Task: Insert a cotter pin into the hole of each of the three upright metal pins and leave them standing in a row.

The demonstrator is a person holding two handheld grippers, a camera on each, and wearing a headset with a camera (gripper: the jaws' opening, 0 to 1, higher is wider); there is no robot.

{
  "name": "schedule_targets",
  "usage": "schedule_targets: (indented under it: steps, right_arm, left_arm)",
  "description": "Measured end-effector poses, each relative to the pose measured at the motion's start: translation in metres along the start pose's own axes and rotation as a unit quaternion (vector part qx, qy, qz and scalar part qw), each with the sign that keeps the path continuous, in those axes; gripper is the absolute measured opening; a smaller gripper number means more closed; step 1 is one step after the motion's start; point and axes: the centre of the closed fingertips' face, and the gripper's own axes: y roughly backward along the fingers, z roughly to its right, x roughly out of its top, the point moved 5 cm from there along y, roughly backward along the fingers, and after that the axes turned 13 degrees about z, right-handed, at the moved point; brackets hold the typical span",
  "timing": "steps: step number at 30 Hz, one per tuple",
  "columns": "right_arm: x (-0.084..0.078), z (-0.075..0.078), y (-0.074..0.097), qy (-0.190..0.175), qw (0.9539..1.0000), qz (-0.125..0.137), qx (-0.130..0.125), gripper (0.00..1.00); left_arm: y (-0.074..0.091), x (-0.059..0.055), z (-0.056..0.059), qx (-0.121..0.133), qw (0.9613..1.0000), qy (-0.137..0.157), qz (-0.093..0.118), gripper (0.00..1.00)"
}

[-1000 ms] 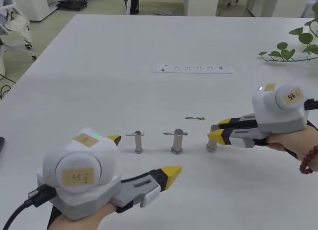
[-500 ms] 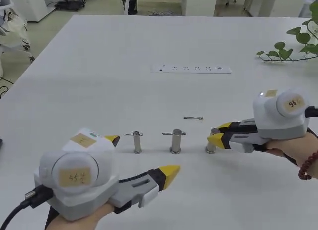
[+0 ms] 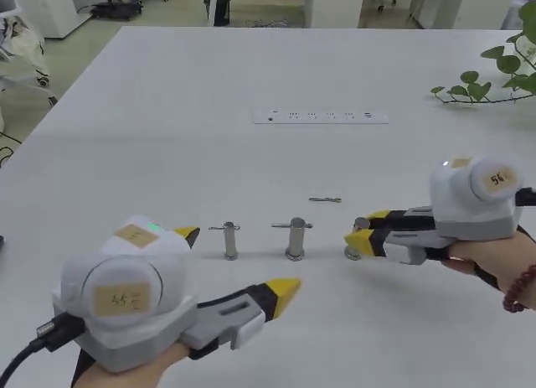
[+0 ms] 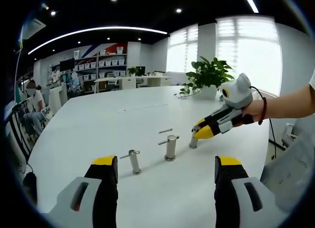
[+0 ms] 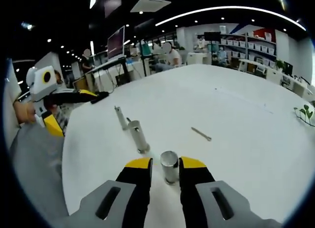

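Three upright metal pins stand in a row. The left pin (image 3: 231, 240) (image 4: 133, 161) and the middle pin (image 3: 295, 237) (image 4: 171, 146) each carry a cotter pin through the top. The right pin (image 3: 354, 249) (image 5: 170, 168) has none. My right gripper (image 3: 366, 225) (image 5: 166, 161) straddles it, jaws narrowly apart, with a slim gap on one side. A loose cotter pin (image 3: 325, 200) (image 5: 202, 134) lies flat just behind the row. My left gripper (image 3: 237, 261) (image 4: 166, 161) hovers wide open in front of the left and middle pins, holding nothing.
A white power strip (image 3: 321, 116) lies farther back on the white table (image 3: 167, 137). A trailing plant (image 3: 494, 78) reaches in at the back right corner. A person's hand holds each gripper near the table's front edge.
My right gripper has slid a little left and toward me, so the right pin's top now shows between its jaws. The left gripper has barely shifted. The pins have stayed in place.
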Motion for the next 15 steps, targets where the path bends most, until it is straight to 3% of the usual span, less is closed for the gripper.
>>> schedule_targets:
  steps: [7,15]
  right_arm:
    - [0.020,0.005,0.000,-0.026,0.9996,0.012,-0.002,0.29]
    - [0.038,0.021,-0.010,-0.029,0.9996,0.002,0.000,0.29]
  left_arm:
    - [0.001,0.001,-0.002,-0.001,1.0000,-0.003,0.002,0.81]
    - [0.001,0.002,-0.002,-0.010,0.9999,-0.005,0.001,0.85]
